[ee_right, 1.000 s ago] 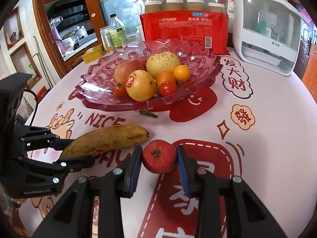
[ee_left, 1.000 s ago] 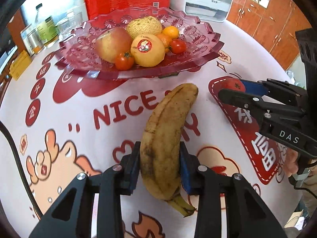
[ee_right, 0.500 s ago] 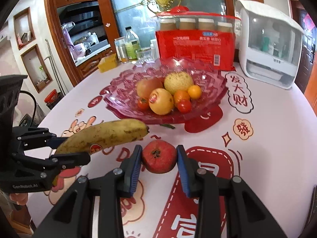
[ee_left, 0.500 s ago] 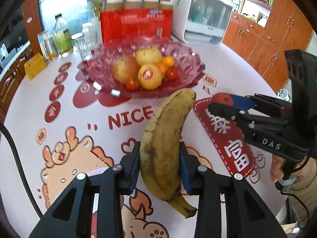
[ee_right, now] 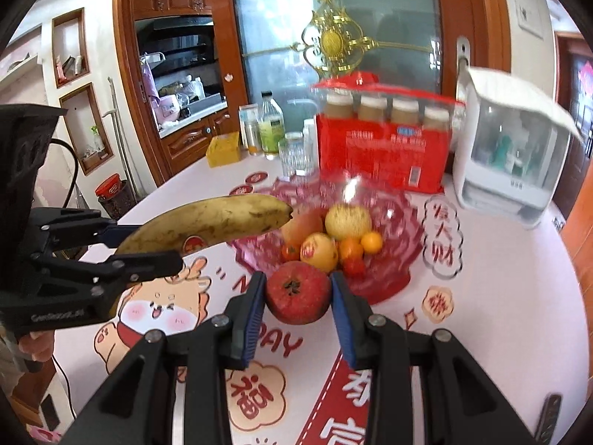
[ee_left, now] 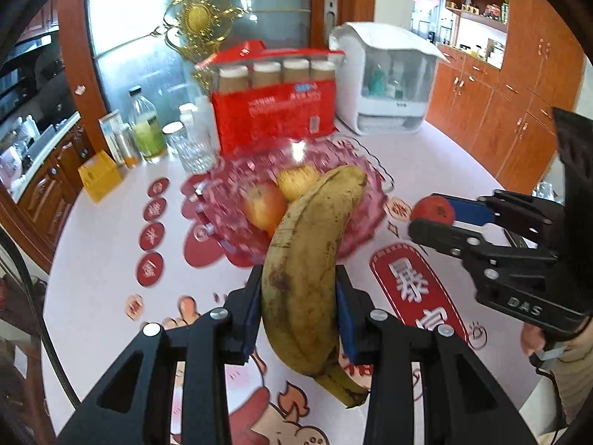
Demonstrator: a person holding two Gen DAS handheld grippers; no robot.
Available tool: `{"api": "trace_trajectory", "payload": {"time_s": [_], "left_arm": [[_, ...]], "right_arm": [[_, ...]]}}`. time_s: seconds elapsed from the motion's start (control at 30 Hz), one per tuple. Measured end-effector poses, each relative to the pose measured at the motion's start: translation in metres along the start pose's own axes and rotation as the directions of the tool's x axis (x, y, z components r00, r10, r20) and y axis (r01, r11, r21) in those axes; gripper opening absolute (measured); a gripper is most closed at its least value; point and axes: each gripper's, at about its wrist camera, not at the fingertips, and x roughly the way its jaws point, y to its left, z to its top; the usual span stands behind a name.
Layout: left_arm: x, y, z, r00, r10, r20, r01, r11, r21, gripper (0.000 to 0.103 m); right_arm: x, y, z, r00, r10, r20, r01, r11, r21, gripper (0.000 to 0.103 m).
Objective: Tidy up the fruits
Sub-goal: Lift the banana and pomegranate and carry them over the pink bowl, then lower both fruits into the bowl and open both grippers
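Both grippers are loaded and in the air above the table (ee_right: 511, 282). Left gripper (ee_left: 298, 309) is clenched on the banana (ee_left: 309, 267), with its blue pads pressing the fruit near the stem end. Right gripper (ee_right: 298, 296) is grasping a red round fruit (ee_right: 298, 293), probably a pomegranate, between its two pads.

I take the pink glass bowl (ee_right: 404, 230) as the landmark. In the right wrist view the red fruit hangs just before the near rim of the bowl, and the bowl lies straight ahead of the fingers. The banana hangs to the left of the bowl, and its long axis points toward the bowl, so its free tip already reaches over the left rim. In the left wrist view this long axis runs forward along the fingers, with the tip in front of the bowl's middle. I think the banana tip is nearer to the bowl than the red fruit, but both hands are close.

Inside the bowl lie a rough yellow melon (ee_right: 348, 220), a reddish apple (ee_right: 302, 224), a yellow fruit with a sticker (ee_right: 318, 250), two small oranges and some small tomatoes. They fill the near and middle part. The far and right parts of the bowl look more free, so the banana probably must go across there.
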Motion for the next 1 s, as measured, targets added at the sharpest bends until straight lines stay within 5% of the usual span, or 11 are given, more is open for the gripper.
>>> {"api": "trace_trajectory", "payload": {"time_s": [0.3,0.53,1.0], "left_arm": [[0.005,0.028,0.080,0.992,0.118,0.031,-0.118,0.993,-0.023,0.034],[0.049,0.047,0.118,0.991,0.135,0.004,-0.135,0.990,-0.052,0.034],[0.174,0.059,0.114,0.984,0.106,-0.141,-0.105,0.994,0.017,0.034]], "right_arm": [[0.000,-0.017,0.070,0.997,-0.066,0.039,0.066,0.998,-0.001,0.035],[0.042,-0.054,0.102,0.992,-0.124,-0.004,0.124,0.989,0.080,0.035],[0.128,-0.092,0.078,0.984,-0.113,-0.135,0.137,0.973,0.185,0.035]]}}
